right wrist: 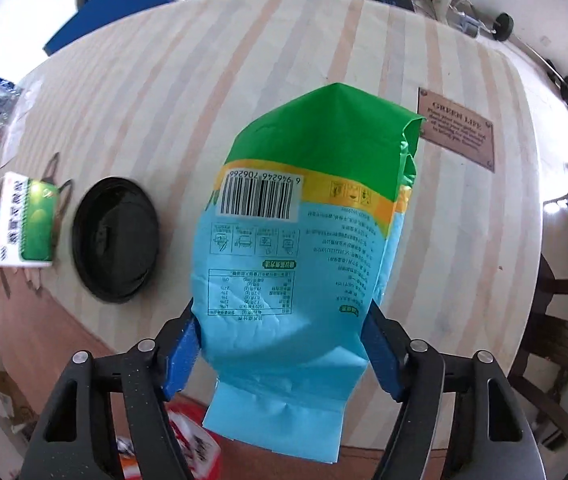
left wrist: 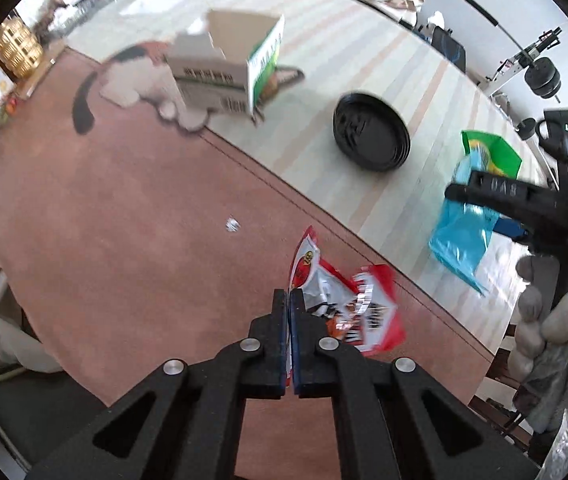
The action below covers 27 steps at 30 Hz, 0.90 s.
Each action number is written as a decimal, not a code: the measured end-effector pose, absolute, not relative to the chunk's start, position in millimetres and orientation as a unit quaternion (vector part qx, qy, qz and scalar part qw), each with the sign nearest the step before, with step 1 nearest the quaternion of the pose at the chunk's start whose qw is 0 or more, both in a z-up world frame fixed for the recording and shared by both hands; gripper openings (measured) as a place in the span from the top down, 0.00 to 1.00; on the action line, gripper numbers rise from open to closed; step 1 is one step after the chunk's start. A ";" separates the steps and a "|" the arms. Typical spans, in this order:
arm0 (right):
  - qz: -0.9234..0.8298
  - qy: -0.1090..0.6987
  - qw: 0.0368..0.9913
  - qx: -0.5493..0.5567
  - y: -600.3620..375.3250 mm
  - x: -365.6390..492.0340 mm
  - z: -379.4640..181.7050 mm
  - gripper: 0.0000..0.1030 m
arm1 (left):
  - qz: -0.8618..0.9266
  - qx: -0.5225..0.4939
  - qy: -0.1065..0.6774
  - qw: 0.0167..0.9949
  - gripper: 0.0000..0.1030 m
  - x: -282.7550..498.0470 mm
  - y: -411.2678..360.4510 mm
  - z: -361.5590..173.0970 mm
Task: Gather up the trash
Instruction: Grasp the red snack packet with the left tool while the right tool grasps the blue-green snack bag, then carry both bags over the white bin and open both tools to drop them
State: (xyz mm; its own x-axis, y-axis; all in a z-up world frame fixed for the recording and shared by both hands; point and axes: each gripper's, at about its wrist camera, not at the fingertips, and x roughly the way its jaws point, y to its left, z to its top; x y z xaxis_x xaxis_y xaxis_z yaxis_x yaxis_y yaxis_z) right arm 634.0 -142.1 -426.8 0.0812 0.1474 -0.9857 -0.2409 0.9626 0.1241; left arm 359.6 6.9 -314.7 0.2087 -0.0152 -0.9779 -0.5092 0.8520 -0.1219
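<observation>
My left gripper is shut on the edge of a red and silver snack wrapper, which hangs above a reddish-brown surface. The wrapper's corner also shows at the bottom of the right wrist view. A blue and green snack bag with a barcode lies on the striped tabletop. My right gripper points down over it, and both blue pads press on the bag's sides. In the left wrist view the same bag sits under that gripper, held by a gloved hand.
A black round dish sits left of the bag, also seen as the dish. An open white and green carton stands further off. A small white scrap lies on the reddish surface. A brown plaque lies right of the bag.
</observation>
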 end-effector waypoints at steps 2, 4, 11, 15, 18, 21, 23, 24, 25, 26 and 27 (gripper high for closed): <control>0.141 0.660 0.737 -0.040 -140.9 625.4 -418.0 0.29 | 0.172 -0.211 0.598 0.754 1.00 350.2 16.1 -305.5; 0.150 0.656 0.739 -0.042 -138.4 614.4 -408.3 0.29 | 0.178 -0.208 0.591 0.758 1.00 341.9 23.0 -297.5; 0.193 0.638 0.744 -0.050 -134.3 560.2 -375.9 0.29 | 0.207 -0.206 0.565 0.772 1.00 300.9 45.3 -270.1; 0.224 0.628 0.743 -0.059 -126.4 519.3 -351.4 0.29 | 0.224 -0.214 0.547 0.778 1.00 270.7 60.9 -254.9; 0.248 0.625 0.737 -0.064 -117.3 487.6 -335.6 0.29 | 0.239 -0.221 0.532 0.782 1.00 240.1 74.3 -242.2; 0.273 0.620 0.731 -0.074 -96.0 445.7 -323.5 0.29 | 0.254 -0.229 0.519 0.783 1.00 204.8 86.1 -233.3; 0.290 0.617 0.727 -0.083 -81.3 416.7 -317.9 0.29 | 0.267 -0.236 0.509 0.784 1.00 175.3 94.9 -228.0; 0.299 0.616 0.723 -0.088 -73.9 402.6 -316.4 0.29 | 0.273 -0.242 0.504 0.783 1.00 158.1 99.8 -226.6; 0.306 0.616 0.720 -0.093 -67.2 388.7 -314.6 0.29 | 0.279 -0.246 0.501 0.782 1.00 146.6 103.2 -226.3; 0.315 0.615 0.716 -0.097 -60.0 371.9 -313.3 0.29 | 0.284 -0.252 0.498 0.780 1.00 130.0 107.7 -225.9; 0.324 0.615 0.712 -0.103 -52.0 356.2 -313.2 0.29 | 0.290 -0.257 0.496 0.777 1.00 113.5 111.6 -226.8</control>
State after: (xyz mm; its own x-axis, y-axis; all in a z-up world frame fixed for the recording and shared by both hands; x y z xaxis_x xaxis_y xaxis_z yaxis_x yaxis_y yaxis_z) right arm 356.2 -52.0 -313.2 0.0345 0.3345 -0.9418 -0.5876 0.7691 0.2516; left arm 113.5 111.6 -226.8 0.3401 0.1951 -0.9199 -0.7051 0.7002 -0.1122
